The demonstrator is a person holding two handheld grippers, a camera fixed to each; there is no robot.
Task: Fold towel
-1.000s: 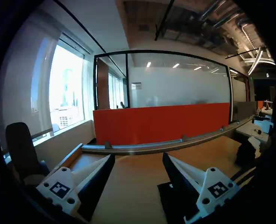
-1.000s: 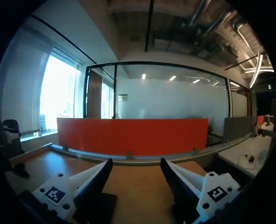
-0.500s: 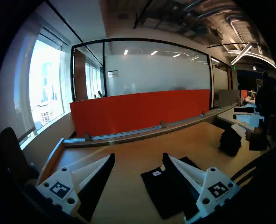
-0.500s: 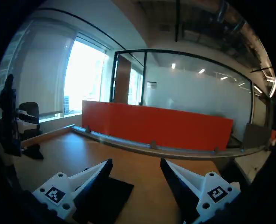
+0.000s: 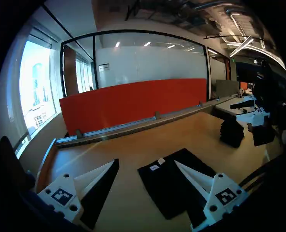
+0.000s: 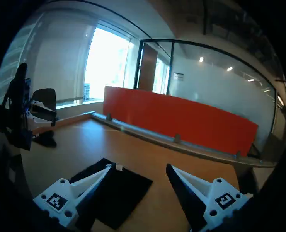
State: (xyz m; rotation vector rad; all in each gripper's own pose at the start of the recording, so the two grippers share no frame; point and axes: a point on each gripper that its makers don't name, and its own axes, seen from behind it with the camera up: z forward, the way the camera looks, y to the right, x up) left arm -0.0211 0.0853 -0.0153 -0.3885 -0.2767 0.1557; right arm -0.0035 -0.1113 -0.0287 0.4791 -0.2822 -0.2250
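The black towel (image 5: 162, 185) lies flat on the wooden desk (image 5: 143, 143), a small white tag (image 5: 154, 168) near its far edge. In the right gripper view it sits low and left of centre, partly under that gripper's left finger. The left gripper (image 5: 145, 161) hovers above the desk with its jaws wide apart and nothing between them, the towel just under its right finger. The right gripper (image 6: 140, 165) hangs over the towel's right side, its jaws also spread wide and empty. Neither touches the cloth. Farther along the desk stands what looks like a pile of dark folded cloths (image 5: 232, 132), in front of the orange partition (image 5: 135, 102). Judging by this, folding has not begun: the edge is yet to be gripped, lifted over and laid down.
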